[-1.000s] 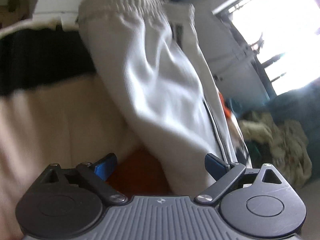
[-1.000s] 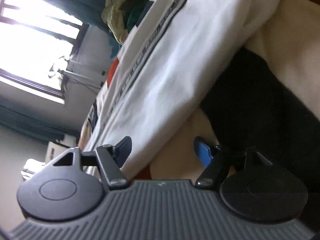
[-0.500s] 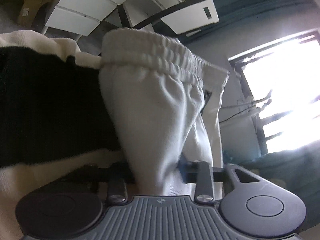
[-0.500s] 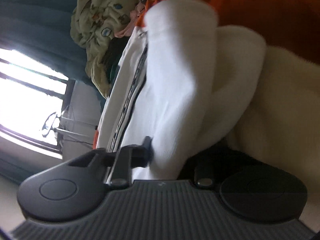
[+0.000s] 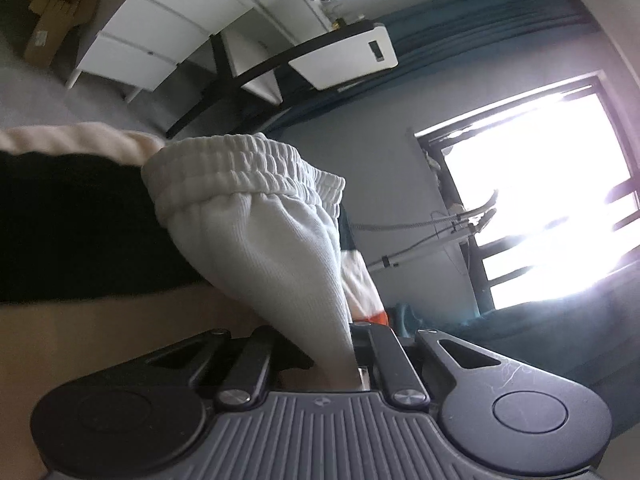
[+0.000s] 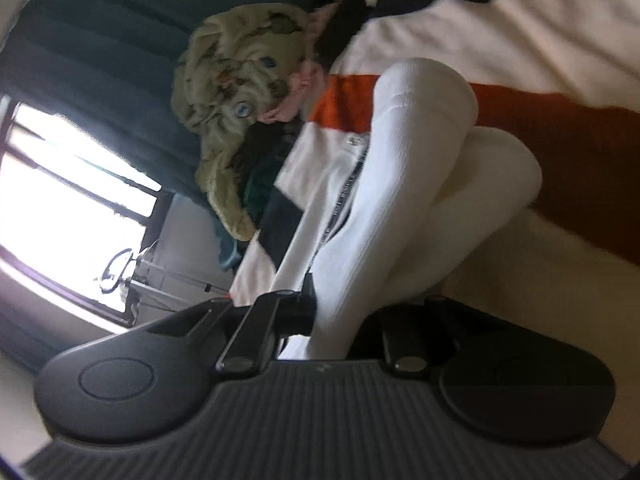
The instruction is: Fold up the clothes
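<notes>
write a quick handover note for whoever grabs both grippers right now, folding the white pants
Left gripper: shut on the white pants, a little below the elastic waistband.
Right gripper: shut on the white pants at another part; the cloth bunches into two rounded folds just beyond it.
Where things are: the pants hang between both grips over the striped blanket (cream, orange, black). A heap of unfolded clothes lies further back near the window.
Done: both grips taken, cloth raised.
Left: bring the two ends together, lay the pants down flat, probably fold again, then the heap.
</notes>
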`<state>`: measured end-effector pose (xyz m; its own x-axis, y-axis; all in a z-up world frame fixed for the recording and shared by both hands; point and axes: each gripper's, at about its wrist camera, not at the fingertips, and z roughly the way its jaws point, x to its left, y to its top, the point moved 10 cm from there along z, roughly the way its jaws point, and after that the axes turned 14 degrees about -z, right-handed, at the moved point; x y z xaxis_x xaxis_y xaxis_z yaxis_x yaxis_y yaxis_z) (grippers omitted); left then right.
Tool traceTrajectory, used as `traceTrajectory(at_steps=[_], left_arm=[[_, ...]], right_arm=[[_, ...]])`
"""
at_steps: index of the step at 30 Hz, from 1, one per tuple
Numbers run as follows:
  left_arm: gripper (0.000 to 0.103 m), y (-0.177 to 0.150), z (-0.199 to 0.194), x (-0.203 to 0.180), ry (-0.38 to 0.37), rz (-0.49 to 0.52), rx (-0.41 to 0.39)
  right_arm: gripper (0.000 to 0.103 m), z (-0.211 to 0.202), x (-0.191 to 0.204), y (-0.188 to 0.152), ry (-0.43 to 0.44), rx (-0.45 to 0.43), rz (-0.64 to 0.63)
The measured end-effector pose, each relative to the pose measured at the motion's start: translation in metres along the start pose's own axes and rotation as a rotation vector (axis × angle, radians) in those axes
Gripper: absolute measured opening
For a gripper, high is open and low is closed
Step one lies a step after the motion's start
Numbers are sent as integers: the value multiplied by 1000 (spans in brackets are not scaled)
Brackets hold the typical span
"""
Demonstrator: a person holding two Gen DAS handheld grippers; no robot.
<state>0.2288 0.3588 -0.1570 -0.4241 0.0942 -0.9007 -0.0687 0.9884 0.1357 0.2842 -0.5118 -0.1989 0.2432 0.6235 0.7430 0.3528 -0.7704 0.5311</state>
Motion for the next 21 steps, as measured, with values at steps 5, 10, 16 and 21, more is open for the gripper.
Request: traceTrajectory(at_steps=[5, 10, 16, 21], left_arm=[[8, -2, -54, 31, 79, -11, 58], [9, -12, -85, 58, 180, 79, 121], [33, -21, -118, 72, 252, 166, 135], [60, -17, -137, 66, 289, 260, 85]], right_arm=[[14, -37, -17, 6, -27, 7, 49], [14, -57, -36, 5, -101, 32, 69], [16, -56, -58, -11, -165, 97, 121], [31, -51, -68, -17, -161, 128, 218]])
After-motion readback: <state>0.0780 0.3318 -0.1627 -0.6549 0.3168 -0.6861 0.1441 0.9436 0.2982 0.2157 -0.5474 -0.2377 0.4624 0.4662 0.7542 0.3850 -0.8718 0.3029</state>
